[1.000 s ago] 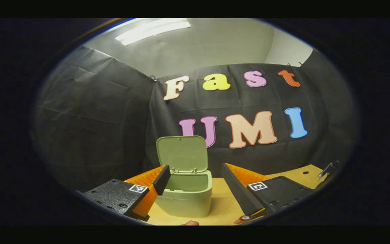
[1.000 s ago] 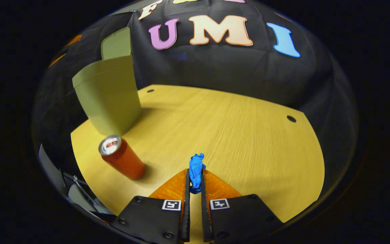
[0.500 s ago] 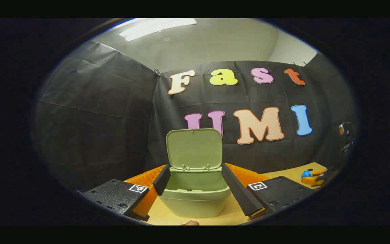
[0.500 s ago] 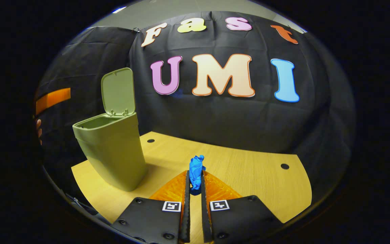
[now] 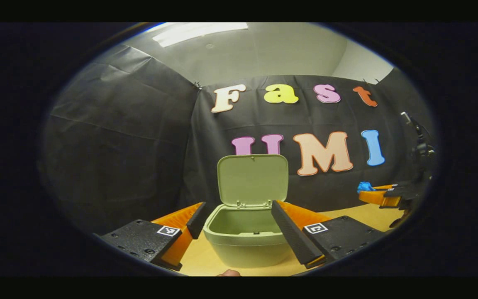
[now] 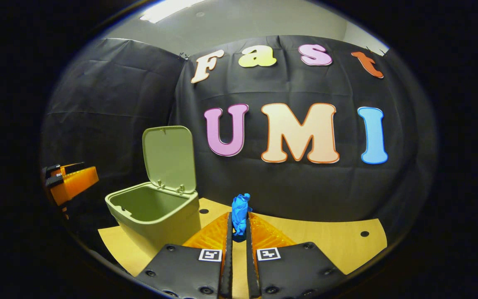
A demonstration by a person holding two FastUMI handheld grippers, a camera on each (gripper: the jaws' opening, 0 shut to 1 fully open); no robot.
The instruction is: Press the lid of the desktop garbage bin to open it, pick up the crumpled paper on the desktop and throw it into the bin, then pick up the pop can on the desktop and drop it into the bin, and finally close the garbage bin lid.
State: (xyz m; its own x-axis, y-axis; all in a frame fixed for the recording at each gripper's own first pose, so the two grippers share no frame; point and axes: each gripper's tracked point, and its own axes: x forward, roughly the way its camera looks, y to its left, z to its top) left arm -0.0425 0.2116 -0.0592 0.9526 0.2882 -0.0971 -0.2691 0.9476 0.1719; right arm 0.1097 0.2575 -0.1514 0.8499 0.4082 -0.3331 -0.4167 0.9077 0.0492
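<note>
A: Crumpled paper (image 6: 240, 214) status in the right gripper view?

B: Blue wad is sitting pinched between both fingers of the right tool (image 6: 239, 226), which is closing tightly on it and holding it above the desk (image 6: 338, 245). About half of the paper is sticking out past the fingertips.

A: Bin position in that view?

B: Garbage bin (image 6: 156, 216) is standing on the desk to the left of the right tool and slightly ahead of it. Its lid (image 6: 168, 158) is standing upright on the rear hinge, leaving the interior exposed. The left tool (image 6: 71, 182) is showing at the far left edge, beyond the bin.

A: Now the left gripper view.

B: Left tool (image 5: 239, 222) is standing open, its fingers spread wide. The garbage bin (image 5: 247, 245) is appearing between them, near the fingertips; whether either finger is touching the rim cannot be told. The lid (image 5: 252, 179) is pointing up, the inside facing the camera.

A: Paper in that view?

B: Crumpled paper (image 5: 364, 187) is showing at the far right, raised well above the desk (image 5: 363, 216), at the tip of the right tool (image 5: 374, 194). It is hanging well apart from the bin, at about lid height.
</note>
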